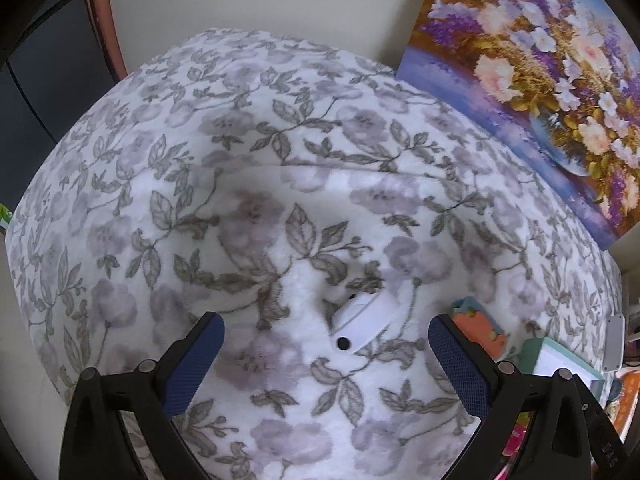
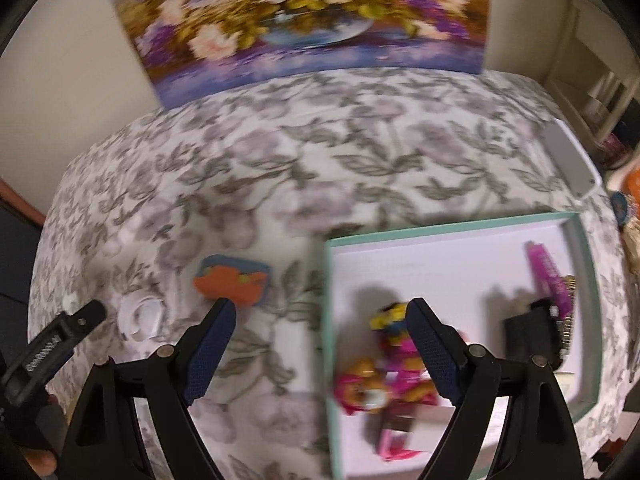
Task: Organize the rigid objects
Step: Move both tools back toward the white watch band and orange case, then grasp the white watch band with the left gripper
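**White case between the left fingers**

The left gripper [image 1: 326, 330] hung with fingers spread over the floral cloth [image 1: 248, 160], the white case [image 1: 362, 320] lying between them, nearer the right finger and untouched. The right gripper [image 2: 320, 312], also spread, straddled the teal tray's [image 2: 452, 226] left edge, the orange toy [image 2: 232, 278] just beyond its left fingertip.

My left view is soft but steady; my right view smears with motion blur. Even indoor light, faint shadows beyond my jaws, fisheye-bent edges.
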Tool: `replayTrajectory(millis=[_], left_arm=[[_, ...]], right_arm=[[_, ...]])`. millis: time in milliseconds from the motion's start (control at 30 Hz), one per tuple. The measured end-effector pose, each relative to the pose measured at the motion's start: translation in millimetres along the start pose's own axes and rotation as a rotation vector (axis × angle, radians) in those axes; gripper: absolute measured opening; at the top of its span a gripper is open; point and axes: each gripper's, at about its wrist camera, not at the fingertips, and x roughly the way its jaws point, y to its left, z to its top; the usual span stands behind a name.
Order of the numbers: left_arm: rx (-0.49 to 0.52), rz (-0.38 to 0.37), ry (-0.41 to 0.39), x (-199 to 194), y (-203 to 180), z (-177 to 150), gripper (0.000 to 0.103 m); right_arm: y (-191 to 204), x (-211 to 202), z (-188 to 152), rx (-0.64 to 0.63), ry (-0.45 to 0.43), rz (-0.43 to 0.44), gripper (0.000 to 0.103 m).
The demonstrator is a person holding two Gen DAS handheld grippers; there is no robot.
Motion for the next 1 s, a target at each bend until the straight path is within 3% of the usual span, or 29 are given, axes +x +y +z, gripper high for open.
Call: replayTrajectory(millis=[367, 633, 833, 1000], left_arm=[[0.029, -0.059, 0.072, 31, 3, 2, 0.103], [0.085, -0.072, 0.069, 47, -6, 2, 0.103], [0.128, -0.096, 0.090, 59, -14, 0, 0.079], [0.125, -0.134, 0.103, 62, -14, 1, 0.042]], right_arm=[[32, 24, 1, -0.022, -0.013, 0.069, 0.087], [34, 37, 2, -0.021, -0.012, 0.076, 0.087], [40, 49, 4, -0.029, -0.009, 0.106, 0.087], [50, 58, 5, -0.045, -0.007, 0.107, 0.087]])
